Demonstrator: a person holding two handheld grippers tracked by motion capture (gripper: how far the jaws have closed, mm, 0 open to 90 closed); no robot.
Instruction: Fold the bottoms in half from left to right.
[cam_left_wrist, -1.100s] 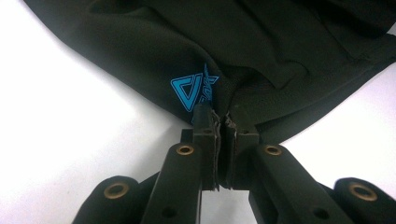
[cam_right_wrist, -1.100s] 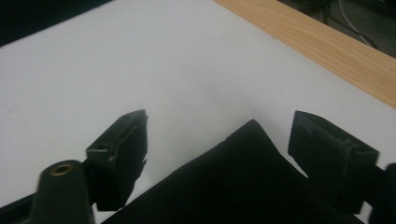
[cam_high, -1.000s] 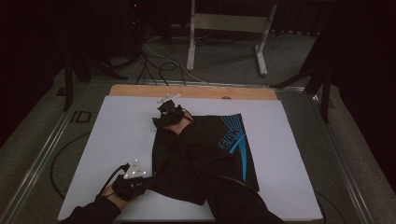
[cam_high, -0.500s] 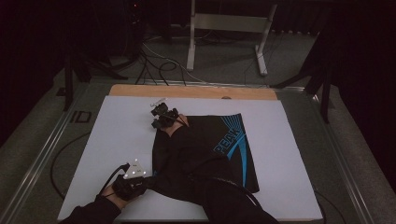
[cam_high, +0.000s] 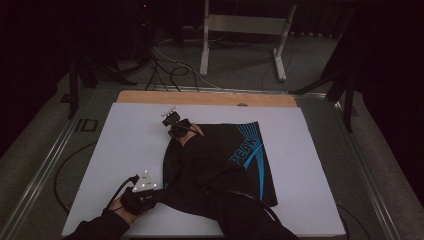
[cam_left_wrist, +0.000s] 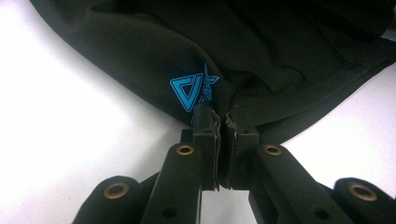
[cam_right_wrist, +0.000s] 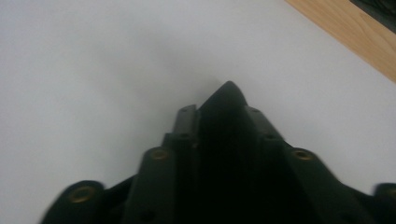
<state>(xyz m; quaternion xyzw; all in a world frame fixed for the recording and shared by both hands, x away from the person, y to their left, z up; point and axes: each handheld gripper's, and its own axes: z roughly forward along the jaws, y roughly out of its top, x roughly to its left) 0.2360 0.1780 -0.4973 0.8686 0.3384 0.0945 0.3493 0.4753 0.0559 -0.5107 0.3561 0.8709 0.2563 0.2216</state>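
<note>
A black garment with blue print lies spread on the white table top. My left gripper is at the near left, shut on the garment's near edge. In the left gripper view the jaws pinch a fold beside a blue triangle logo. My right gripper is at the garment's far left corner. Its jaws have just been closing. In the right gripper view a black cloth corner sits pressed between them. A dark sleeve covers the garment's middle.
A wooden strip runs along the table's far edge and shows as close ahead of the right gripper. Cables and a metal stand lie on the floor beyond. A metal rail borders the left side.
The right gripper has shifted slightly left at the garment's far corner, and its jaws have come together on the cloth. The left gripper has stayed in place.
</note>
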